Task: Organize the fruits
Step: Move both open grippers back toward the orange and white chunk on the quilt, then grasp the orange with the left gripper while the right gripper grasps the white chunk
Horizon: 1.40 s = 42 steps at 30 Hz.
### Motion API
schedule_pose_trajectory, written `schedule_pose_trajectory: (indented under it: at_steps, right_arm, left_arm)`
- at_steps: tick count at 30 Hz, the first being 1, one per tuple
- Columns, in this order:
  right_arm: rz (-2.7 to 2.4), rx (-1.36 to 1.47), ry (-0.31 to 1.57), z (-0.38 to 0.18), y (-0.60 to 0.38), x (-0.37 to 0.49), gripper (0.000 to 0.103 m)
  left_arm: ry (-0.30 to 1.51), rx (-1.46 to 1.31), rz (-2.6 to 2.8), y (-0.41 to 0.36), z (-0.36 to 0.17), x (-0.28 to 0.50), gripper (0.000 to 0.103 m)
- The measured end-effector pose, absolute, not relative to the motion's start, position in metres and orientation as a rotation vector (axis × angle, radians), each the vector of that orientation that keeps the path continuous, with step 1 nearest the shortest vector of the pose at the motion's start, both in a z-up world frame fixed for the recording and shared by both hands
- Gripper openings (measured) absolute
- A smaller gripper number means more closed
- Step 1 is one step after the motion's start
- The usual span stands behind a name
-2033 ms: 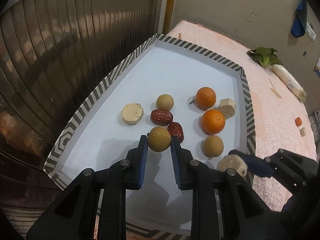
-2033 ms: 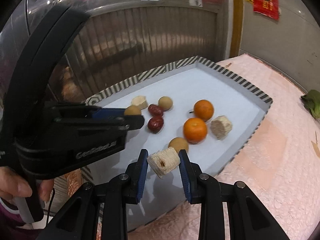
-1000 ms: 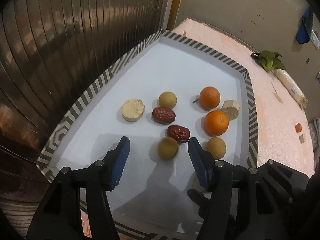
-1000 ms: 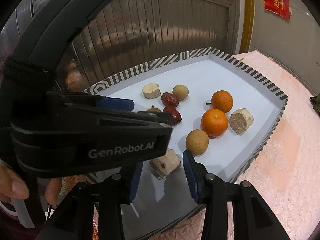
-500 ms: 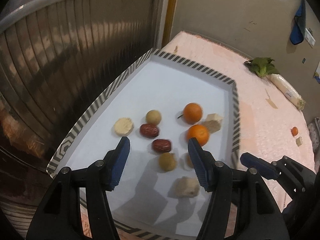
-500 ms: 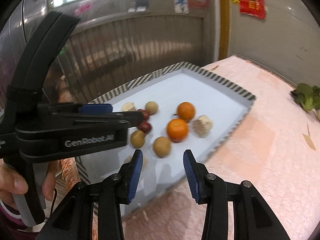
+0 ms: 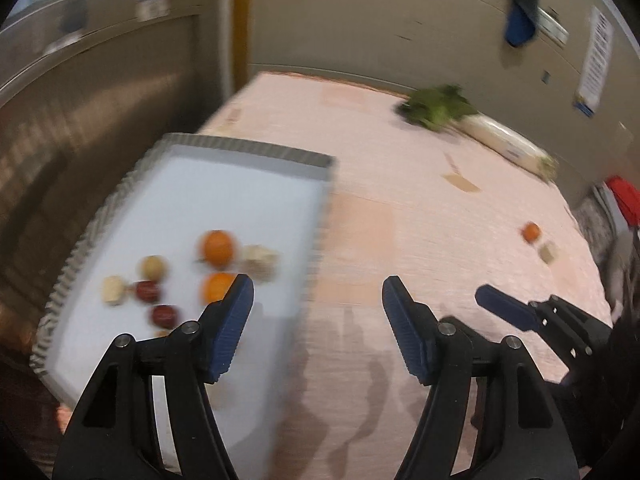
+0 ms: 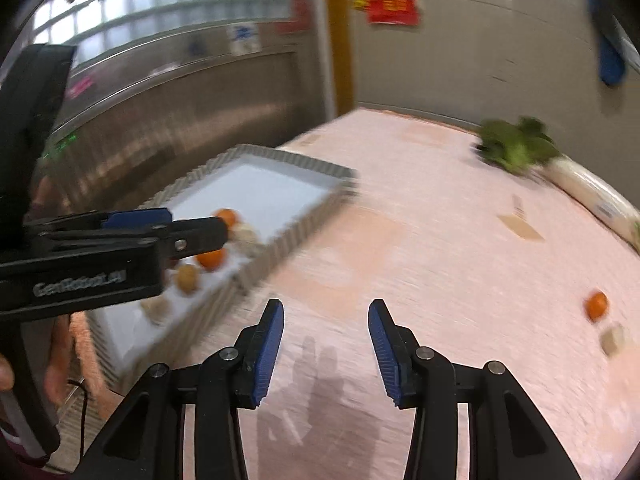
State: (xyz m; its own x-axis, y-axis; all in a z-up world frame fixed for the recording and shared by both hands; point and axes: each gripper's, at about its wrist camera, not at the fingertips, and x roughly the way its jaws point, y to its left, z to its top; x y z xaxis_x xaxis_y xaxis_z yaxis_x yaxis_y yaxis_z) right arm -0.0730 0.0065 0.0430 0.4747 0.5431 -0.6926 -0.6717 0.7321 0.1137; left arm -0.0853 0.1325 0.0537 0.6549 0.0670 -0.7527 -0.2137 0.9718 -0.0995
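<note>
The left gripper [image 7: 316, 306] hangs with its blue-padded jaws spread wide and nothing between them; the right gripper [image 8: 326, 330], just to its right (both views blurred), likewise gapes, empty.

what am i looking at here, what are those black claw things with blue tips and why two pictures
Those are hand-held grippers, one in each of a person's hands, each carrying its own camera looking along its two fingers. One picture comes from the left gripper, the other from the right gripper; each also catches the other at its edge. Both are open and hold nothing. On the pink table sits a striped tray with oranges, red dates and pale pieces, all blurred. Off to the right lie a lone orange, a beige chunk and greens.
</note>
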Motion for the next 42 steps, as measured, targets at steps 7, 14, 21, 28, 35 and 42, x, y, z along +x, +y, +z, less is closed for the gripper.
schedule_pose_trajectory:
  at_steps: [7, 14, 21, 28, 35, 42]
  right_arm:
    - [0.591, -0.142, 0.789, 0.043, -0.067, -0.052, 0.043]
    - [0.471, -0.110, 0.800, 0.044, -0.133, -0.038, 0.044]
    - [0.378, -0.078, 0.836, 0.035, -0.193, -0.015, 0.045]
    - [0.339, -0.095, 0.881, 0.026, -0.220, 0.032, 0.045]
    - [0.333, -0.123, 0.931, 0.006, -0.234, 0.082, 0.046]
    - [0.407, -0.100, 0.926, -0.003, -0.233, 0.092, 0.040]
  left_arm:
    - [0.887, -0.130, 0.037, 0.065, 0.044, -0.053, 0.067]
    - [0.917, -0.099, -0.056, 0.013, 0.039, -0.032, 0.067]
    - [0.957, -0.082, -0.127, -0.021, 0.030, -0.003, 0.067]
    - [0.988, -0.106, -0.165, -0.040, 0.023, 0.034, 0.067]
    - [1.018, -0.097, -0.177, -0.056, 0.016, 0.065, 0.067]
    - [1.031, -0.078, -0.200, -0.078, 0.012, 0.091, 0.067]
